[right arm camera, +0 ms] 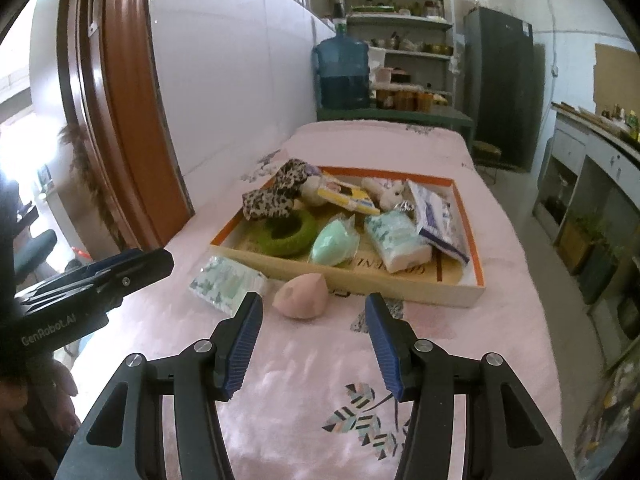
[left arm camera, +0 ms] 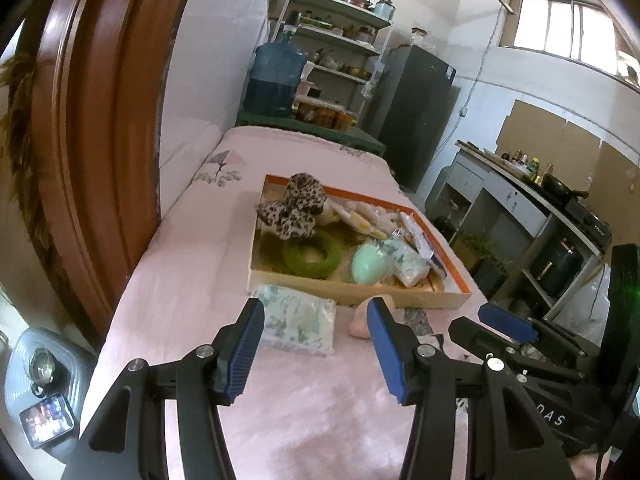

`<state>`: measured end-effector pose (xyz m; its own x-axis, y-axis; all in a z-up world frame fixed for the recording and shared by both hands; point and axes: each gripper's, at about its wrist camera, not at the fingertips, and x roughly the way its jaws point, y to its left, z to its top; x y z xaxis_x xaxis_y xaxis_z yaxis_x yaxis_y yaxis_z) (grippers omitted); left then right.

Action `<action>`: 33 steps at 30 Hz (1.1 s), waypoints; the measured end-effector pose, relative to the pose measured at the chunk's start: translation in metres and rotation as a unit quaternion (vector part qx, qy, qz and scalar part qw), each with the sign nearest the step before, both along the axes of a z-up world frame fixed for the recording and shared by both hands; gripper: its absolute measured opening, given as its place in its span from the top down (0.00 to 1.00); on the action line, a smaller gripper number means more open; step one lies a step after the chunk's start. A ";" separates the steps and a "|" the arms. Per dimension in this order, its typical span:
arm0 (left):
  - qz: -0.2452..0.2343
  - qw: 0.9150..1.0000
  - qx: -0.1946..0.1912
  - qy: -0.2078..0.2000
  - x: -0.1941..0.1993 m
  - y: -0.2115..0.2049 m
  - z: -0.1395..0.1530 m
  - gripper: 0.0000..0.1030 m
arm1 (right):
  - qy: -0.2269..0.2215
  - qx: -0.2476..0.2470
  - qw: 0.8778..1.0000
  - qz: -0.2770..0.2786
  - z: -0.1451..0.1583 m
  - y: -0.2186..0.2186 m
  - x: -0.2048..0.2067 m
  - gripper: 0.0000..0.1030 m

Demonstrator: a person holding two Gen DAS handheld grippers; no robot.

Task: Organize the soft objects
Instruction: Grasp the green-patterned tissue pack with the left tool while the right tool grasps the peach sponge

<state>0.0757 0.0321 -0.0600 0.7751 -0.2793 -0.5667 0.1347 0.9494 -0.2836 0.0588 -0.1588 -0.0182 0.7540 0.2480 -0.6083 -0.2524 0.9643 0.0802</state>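
Pink bedding [right arm camera: 460, 320] carries everything: both claws, left [left arm camera: 316, 322] and right [right arm camera: 314, 318], hang released and empty, nearest to me. Just before the box [right arm camera: 400, 292] lie a tissue pack [left arm camera: 298, 320] and pink sponge [right arm camera: 302, 296]; I'd pinch each gently, centred, then lift over the wall.

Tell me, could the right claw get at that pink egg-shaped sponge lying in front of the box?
Probably yes. The right claw is open and empty, and the pink sponge lies on the sheet just ahead of it, outside the box, with nothing between.
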 end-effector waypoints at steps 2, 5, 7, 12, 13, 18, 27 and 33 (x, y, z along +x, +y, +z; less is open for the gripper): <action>0.001 1.000 -0.001 0.005 0.000 0.001 -0.004 0.48 | 0.006 0.002 1.000 0.001 -0.004 0.000 0.003 0.47; 0.003 1.000 -0.002 0.010 0.003 0.004 -0.009 0.48 | 0.015 0.004 1.000 0.002 -0.010 0.001 0.006 0.47; 0.003 1.000 -0.002 0.012 0.004 0.005 -0.012 0.48 | 0.021 0.006 1.000 0.003 -0.014 0.003 0.009 0.47; 0.005 1.000 -0.003 0.020 0.007 0.008 -0.018 0.48 | 0.038 0.011 0.999 0.007 -0.025 0.007 0.018 0.47; 0.005 1.000 -0.004 0.022 0.008 0.009 -0.019 0.48 | 0.042 0.014 0.999 0.009 -0.027 0.007 0.020 0.47; 0.006 1.000 -0.004 0.028 0.012 0.012 -0.024 0.48 | 0.057 0.019 0.998 0.011 -0.036 0.012 0.032 0.47; 0.008 0.999 -0.008 0.037 0.019 0.017 -0.032 0.48 | 0.082 0.025 0.996 0.007 -0.052 0.020 0.052 0.37; 0.007 0.999 -0.011 0.043 0.023 0.018 -0.039 0.48 | 0.086 0.017 0.996 0.004 -0.057 0.026 0.065 0.37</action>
